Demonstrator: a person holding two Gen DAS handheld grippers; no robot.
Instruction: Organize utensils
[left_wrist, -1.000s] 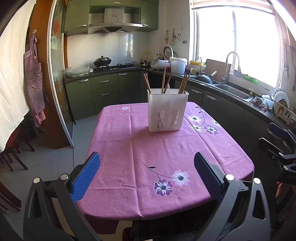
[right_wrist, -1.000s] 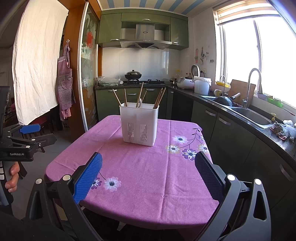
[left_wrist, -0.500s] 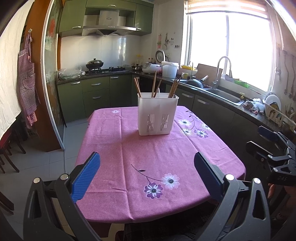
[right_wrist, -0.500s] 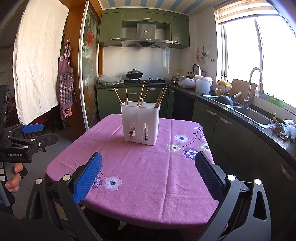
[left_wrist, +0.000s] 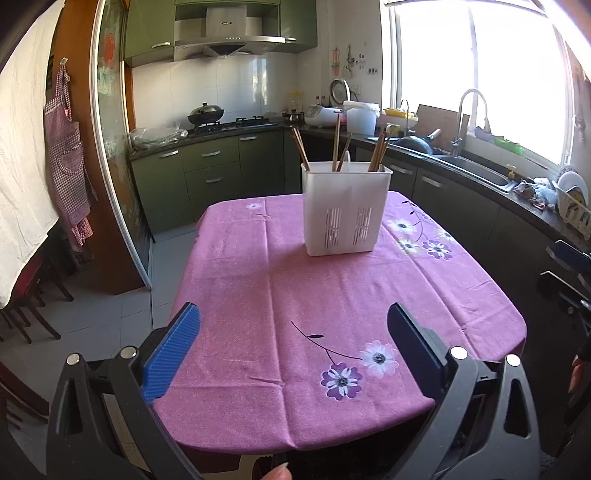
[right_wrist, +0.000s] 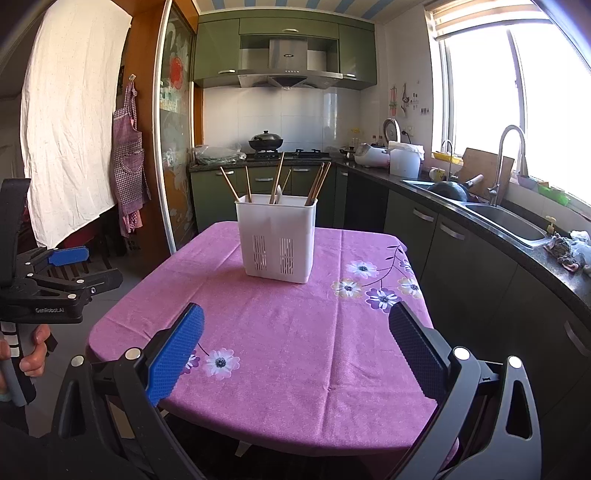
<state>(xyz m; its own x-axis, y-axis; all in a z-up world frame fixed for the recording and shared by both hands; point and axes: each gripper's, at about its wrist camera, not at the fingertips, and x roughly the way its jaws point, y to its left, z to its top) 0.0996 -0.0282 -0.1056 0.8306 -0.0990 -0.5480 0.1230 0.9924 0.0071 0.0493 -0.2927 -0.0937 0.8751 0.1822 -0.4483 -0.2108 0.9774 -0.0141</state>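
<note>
I am holding the left gripper (left_wrist: 293, 334) with its blue-padded jaws spread wide and gripping nothing, hovering over the near edge of the table covered in a pink flowered cloth (left_wrist: 332, 295). My right gripper (right_wrist: 295, 332) is gaping just as wide and empty. The white slotted plastic utensil holder (right_wrist: 276, 240) is standing upright toward the far half of the table, well apart from both grippers, with brown wooden chopsticks (right_wrist: 317, 182) leaning inside it.
</note>
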